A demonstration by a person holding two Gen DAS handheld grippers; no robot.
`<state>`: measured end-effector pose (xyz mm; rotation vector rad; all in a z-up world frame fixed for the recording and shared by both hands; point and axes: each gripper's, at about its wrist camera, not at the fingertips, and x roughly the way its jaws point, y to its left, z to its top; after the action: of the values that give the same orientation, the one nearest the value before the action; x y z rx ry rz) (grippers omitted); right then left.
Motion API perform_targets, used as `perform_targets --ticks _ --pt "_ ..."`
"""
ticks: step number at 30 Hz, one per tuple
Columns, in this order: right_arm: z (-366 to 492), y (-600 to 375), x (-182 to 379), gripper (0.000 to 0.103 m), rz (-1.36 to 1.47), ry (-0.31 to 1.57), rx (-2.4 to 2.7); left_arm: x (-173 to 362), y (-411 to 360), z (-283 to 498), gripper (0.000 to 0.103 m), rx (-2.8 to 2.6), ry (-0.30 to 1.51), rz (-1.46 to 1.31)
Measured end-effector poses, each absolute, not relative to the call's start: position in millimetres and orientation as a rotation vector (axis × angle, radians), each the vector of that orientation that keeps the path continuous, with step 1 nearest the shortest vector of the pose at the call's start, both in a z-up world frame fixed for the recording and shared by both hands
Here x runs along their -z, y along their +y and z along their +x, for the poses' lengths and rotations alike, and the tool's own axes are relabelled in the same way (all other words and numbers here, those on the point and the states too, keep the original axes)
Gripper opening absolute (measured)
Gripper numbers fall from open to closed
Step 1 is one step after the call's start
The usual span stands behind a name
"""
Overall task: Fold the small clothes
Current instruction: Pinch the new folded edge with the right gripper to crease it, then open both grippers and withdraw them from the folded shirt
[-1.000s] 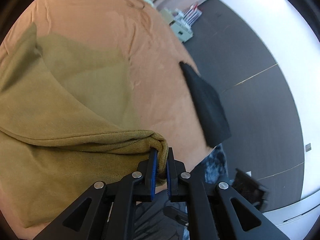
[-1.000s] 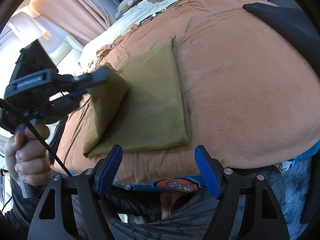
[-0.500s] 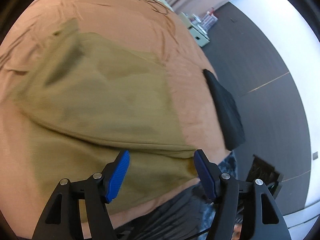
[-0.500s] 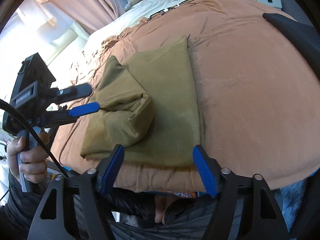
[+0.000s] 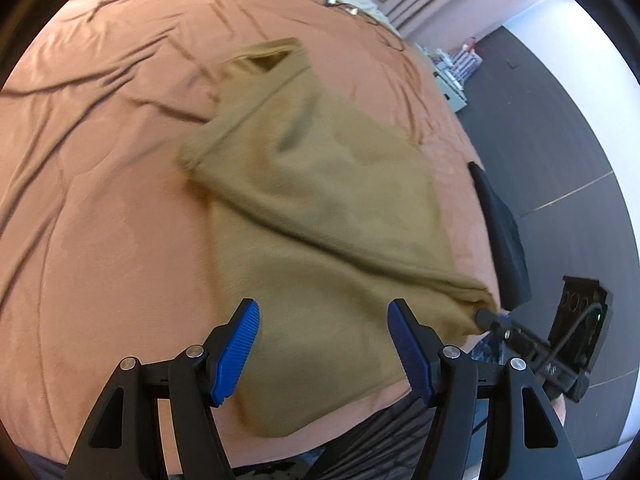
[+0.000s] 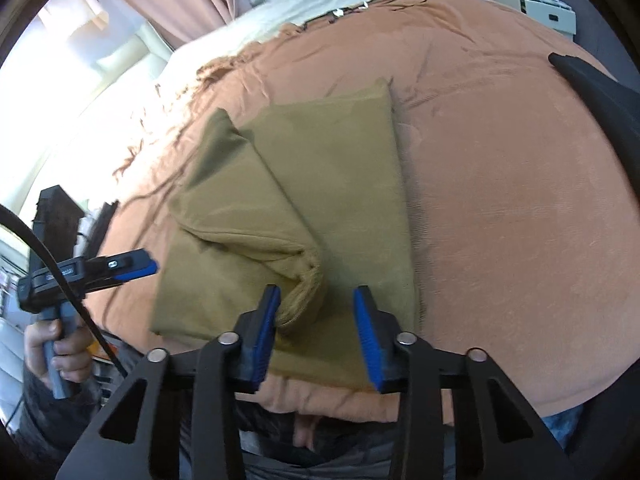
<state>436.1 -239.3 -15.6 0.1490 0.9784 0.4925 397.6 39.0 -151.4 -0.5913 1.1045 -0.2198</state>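
On the bed's orange blanket, the olive garment lies partly folded, one flap still bunched, the left gripper released and the right gripper open around the bunched corner.

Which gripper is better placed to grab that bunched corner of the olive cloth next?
Right. The right gripper is open with the bunched corner of the olive-green fabric garment already between its fingers. The left gripper, also open, hovers over the flat layer, off to the side.
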Motion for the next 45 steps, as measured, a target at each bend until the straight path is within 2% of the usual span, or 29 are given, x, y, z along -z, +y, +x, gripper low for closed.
perform_targets --ticks 2,5,8,10,19,20,21,22,24,31,36,37,38,40,43,45 --pt "437.1 -236.7 17.9 0.015 0.133 0.992 -0.467 156.2 46.9 388.0 0.068 0.208 1.115 -0.592" --pt "438.0 -238.0 18.3 0.006 0.138 0.991 -0.445 166.1 55.6 378.7 0.067 0.193 1.122 -0.619" --pt "433.0 -233.6 13.1 0.004 0.148 0.968 -0.436 175.5 55.4 372.9 0.058 0.194 1.150 -0.618" --pt "427.4 -235.1 12.7 0.004 0.149 0.955 -0.435 182.2 54.6 366.5 0.046 0.182 1.173 -0.609" --pt "401.1 -251.0 19.1 0.003 0.194 0.920 -0.427 186.9 44.1 357.6 0.039 0.210 1.206 -0.600" --pt "399.7 -252.7 20.4 0.003 0.199 0.919 -0.428 187.2 43.6 357.8 0.034 0.210 1.208 -0.595" --pt "397.9 -254.7 22.1 0.003 0.205 0.918 -0.427 187.7 42.8 358.9 0.023 0.208 1.213 -0.588" --pt "396.9 -257.9 23.1 0.003 0.215 0.917 -0.426 188.6 42.5 358.6 0.016 0.200 1.215 -0.583" --pt "393.2 -262.7 25.7 0.003 0.235 0.914 -0.428 187.6 43.5 356.1 0.010 0.203 1.207 -0.574" --pt "399.4 -268.9 46.9 0.003 0.193 0.948 -0.375 187.1 40.4 358.9 0.009 0.212 1.233 -0.513" --pt "394.7 -251.9 30.2 0.017 0.072 0.932 -0.359 187.6 48.6 361.9 0.011 0.228 1.233 -0.582" --pt "393.2 -247.6 25.5 0.027 0.050 0.924 -0.360 186.2 51.0 362.3 0.014 0.223 1.229 -0.585" --pt "391.4 -244.7 19.0 0.043 0.027 0.913 -0.366 184.2 53.6 363.3 0.016 0.216 1.219 -0.589" --pt "388.0 -240.2 9.0 0.057 0.002 0.892 -0.377 179.5 59.7 362.3 0.024 0.202 1.186 -0.597" --pt "388.6 -221.7 -5.5 0.057 -0.073 0.869 -0.410 173.8 66.9 364.4 0.037 0.192 1.132 -0.621" --pt "390.7 -210.1 -8.3 0.057 -0.110 0.860 -0.426 172.5 69.5 366.2 0.037 0.192 1.114 -0.628"
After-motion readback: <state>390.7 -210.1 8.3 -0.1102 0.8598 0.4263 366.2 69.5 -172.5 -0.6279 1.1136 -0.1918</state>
